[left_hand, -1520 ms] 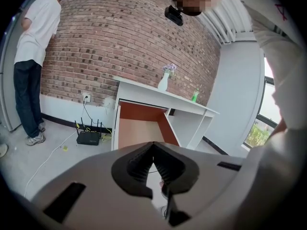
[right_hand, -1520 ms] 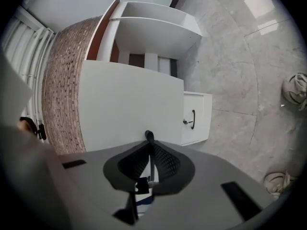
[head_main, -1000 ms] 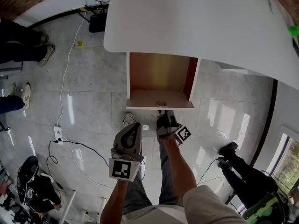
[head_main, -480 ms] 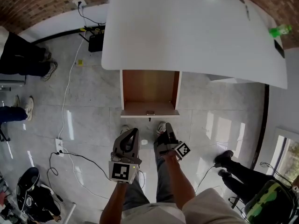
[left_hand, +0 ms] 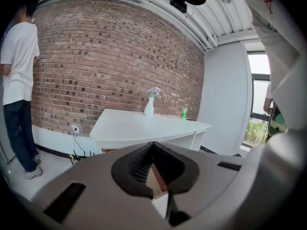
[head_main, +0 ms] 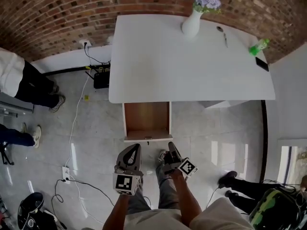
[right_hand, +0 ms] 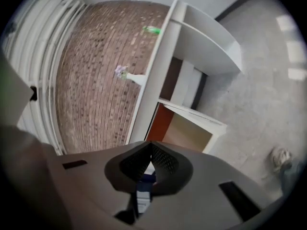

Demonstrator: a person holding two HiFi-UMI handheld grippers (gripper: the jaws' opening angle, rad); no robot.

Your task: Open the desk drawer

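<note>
**Floor and wall.** Pale glossy tiled floor point(head_main: 91, 123) spreads in front of and beside the desk; a red brick wall point(head_main: 57, 13) runs behind the desk's far edge.

**Desk.** White desk point(head_main: 192, 66) with its back against the wall. In the left gripper view its top point(left_hand: 144, 126) is seen from the front.

**Bystander.** A person in a white top and dark trousers point(head_main: 21, 80) stands well to the left of the desk.

**Drawer.** The desk drawer point(head_main: 146, 121) stands pulled out from under the left part of the desk's near edge, its brown inside exposed and its white front panel towards the camera-wearer. In the right gripper view the drawer point(right_hand: 184, 128) shows below the desk top, open.

**Grippers.** The left gripper point(head_main: 135, 147) is held in front of the desk, just short of the drawer front and apart from it. Its jaws are closed tip to tip on nothing point(left_hand: 153, 143). The right gripper point(head_main: 171, 144), beside it and equally clear of the drawer, has its jaws fully together and holds nothing point(right_hand: 151, 144).

**Small objects on the desk.** A white vase of lilac flowers point(head_main: 192, 25) stands at the desk's far edge. A green bottle point(head_main: 258, 47) lies near the desk's far right corner.
</note>
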